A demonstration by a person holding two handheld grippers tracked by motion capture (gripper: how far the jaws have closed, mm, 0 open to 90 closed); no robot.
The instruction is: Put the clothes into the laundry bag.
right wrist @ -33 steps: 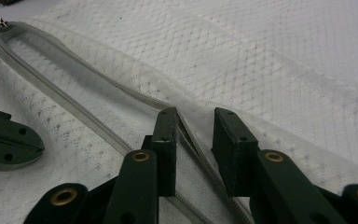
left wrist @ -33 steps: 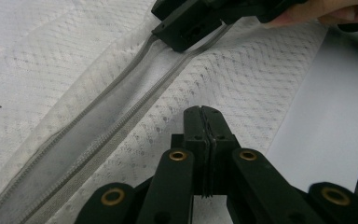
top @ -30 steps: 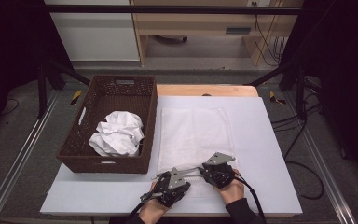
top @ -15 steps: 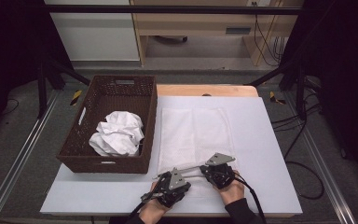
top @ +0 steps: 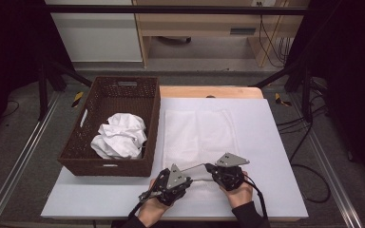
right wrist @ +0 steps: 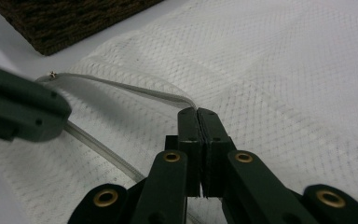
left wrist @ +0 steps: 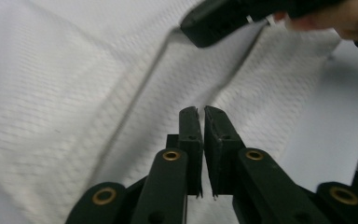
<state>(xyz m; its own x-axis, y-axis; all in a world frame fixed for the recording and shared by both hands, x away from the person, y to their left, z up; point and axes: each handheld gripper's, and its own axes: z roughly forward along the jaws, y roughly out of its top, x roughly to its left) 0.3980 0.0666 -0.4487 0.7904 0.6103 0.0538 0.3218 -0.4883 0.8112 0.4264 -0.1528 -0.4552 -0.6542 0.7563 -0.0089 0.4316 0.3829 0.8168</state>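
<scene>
Right gripper view: right hand-held gripper [right wrist: 198, 112] pinches mesh bag's [right wrist: 284, 93] zipper edge.

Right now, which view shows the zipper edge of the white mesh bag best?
The right gripper view: the zipper edge runs close and sharp across the white mesh bag to the right gripper, whose jaws are shut on the edge. The left gripper view shows blurred folds. The high view shows the whole bag, small.
</scene>
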